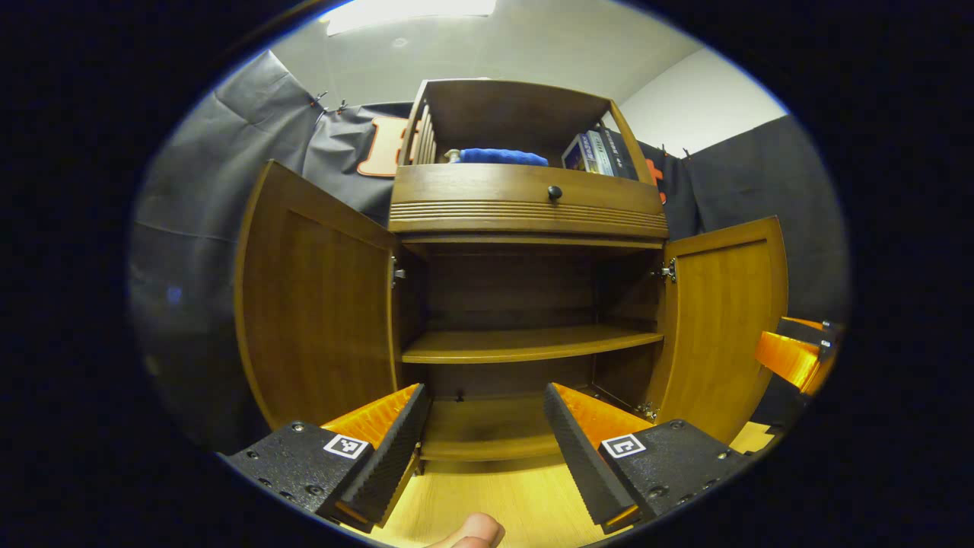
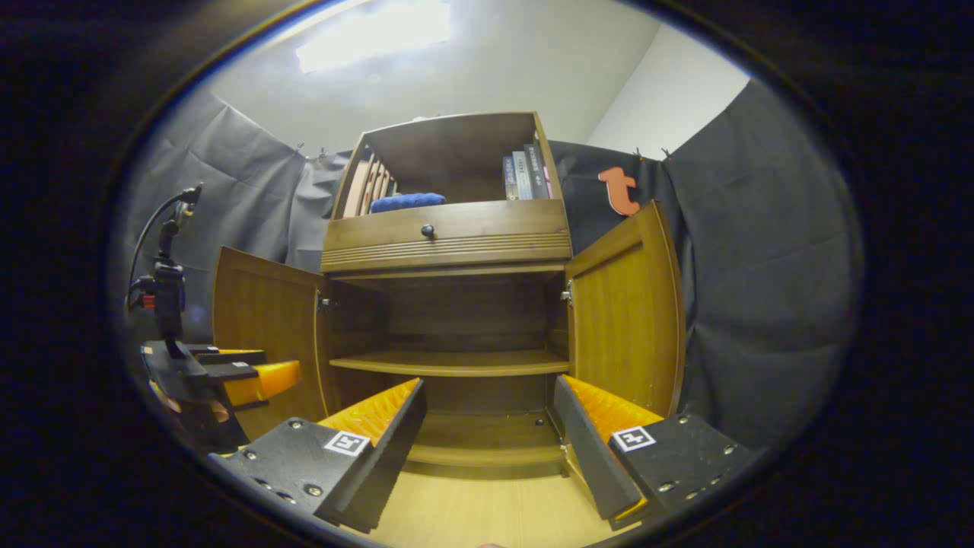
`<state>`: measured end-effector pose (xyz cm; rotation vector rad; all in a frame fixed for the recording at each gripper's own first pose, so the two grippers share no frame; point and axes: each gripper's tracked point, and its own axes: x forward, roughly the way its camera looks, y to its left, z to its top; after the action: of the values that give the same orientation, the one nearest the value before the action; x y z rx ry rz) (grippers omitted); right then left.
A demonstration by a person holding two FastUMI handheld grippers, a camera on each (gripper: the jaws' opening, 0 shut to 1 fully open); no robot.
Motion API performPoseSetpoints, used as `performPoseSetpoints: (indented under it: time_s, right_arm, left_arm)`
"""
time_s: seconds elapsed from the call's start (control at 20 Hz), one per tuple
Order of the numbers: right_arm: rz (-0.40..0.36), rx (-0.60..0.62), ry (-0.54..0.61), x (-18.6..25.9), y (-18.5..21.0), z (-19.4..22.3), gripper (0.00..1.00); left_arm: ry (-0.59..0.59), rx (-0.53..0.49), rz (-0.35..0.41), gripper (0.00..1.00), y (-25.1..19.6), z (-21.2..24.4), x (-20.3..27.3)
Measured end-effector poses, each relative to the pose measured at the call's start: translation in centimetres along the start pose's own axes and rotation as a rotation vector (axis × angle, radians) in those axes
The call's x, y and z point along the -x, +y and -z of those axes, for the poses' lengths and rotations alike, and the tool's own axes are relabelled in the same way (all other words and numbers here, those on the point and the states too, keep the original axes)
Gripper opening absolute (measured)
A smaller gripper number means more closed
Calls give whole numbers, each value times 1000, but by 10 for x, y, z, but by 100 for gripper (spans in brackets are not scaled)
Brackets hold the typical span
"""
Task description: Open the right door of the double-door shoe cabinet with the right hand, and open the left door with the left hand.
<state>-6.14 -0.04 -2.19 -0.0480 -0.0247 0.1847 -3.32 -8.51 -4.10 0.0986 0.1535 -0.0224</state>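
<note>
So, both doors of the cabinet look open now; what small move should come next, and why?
Probably just draw both hand-held grippers back a little. The left door and right door stand swung wide, showing the shelf. The left hand-held gripper and the right hand-held gripper are open and hold nothing, so the task looks done.

blue cloth, books (upright), drawer knob
</note>
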Motion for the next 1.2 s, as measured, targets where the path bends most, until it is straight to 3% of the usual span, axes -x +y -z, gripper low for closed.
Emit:
performPoseSetpoints:
  time_s: [0.2, 0.25, 0.7, 1.2]
  right_arm:
    - [65, 18, 12, -7, -11, 4, 100]
    - [67, 20, 4, -8, -9, 2, 96]
    - [92, 19, -44, -11, -8, -7, 100]
    - [77, -9, -32, -25, 16, 23, 97]
  left_arm:
    - [21, 10, 25, 95, -24, 16, -12]
    - [25, 24, 29, 95, -30, 18, -15]
    - [-28, 37, 46, 95, -51, 1, -36]
    - [4, 27, 1, 92, -14, 15, -53]
